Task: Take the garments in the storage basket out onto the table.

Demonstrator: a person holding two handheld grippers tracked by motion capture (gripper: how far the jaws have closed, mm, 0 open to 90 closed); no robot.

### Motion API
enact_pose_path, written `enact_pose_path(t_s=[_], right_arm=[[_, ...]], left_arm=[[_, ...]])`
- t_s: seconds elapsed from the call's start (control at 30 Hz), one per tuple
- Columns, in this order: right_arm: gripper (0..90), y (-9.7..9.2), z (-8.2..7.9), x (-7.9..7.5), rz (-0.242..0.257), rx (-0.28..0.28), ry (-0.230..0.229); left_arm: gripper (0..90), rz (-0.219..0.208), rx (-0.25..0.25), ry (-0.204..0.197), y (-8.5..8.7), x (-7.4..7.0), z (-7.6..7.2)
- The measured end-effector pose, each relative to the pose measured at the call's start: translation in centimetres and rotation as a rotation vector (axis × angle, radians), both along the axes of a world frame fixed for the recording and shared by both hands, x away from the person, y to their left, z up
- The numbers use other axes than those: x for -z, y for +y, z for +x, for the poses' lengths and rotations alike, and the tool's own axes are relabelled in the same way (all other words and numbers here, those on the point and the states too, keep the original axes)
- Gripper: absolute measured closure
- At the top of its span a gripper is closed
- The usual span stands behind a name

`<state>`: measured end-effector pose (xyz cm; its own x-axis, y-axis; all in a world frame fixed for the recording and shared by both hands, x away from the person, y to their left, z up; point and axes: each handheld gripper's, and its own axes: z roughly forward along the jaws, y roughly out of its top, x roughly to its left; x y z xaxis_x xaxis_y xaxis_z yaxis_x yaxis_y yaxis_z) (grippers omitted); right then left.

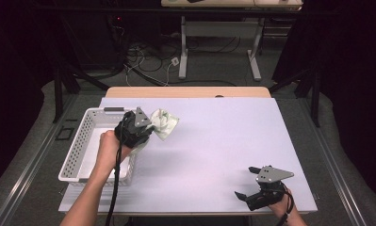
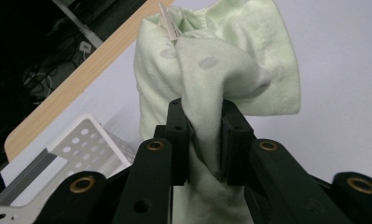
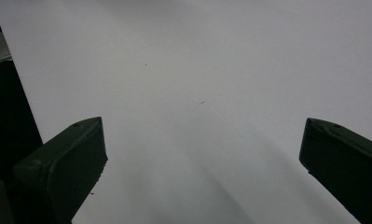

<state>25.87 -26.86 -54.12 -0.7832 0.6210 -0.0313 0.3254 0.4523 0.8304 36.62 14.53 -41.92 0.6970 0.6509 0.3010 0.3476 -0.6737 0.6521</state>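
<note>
A pale green cloth hangs bunched from my left gripper, held just above the white table sheet beside the basket's right rim. In the left gripper view the cloth is pinched between the two black pads, which are shut on a fold of it. My right gripper rests near the table's front right corner, wide open, with only bare white sheet between its fingers.
A white perforated plastic basket stands at the table's left, under my left forearm. The white sheet covers most of the tabletop; a wooden edge shows at the back. Cables and table legs lie on the floor beyond.
</note>
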Motion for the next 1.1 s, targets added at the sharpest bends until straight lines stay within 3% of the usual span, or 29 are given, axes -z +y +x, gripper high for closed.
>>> enact_pose_path(t_s=[1.1], right_arm=[[0.2,-0.1,0.0,0.0,-0.002,-0.002,-0.004]], left_arm=[[76.8,-0.015,0.068,0.005,-3.2,0.6,0.7]])
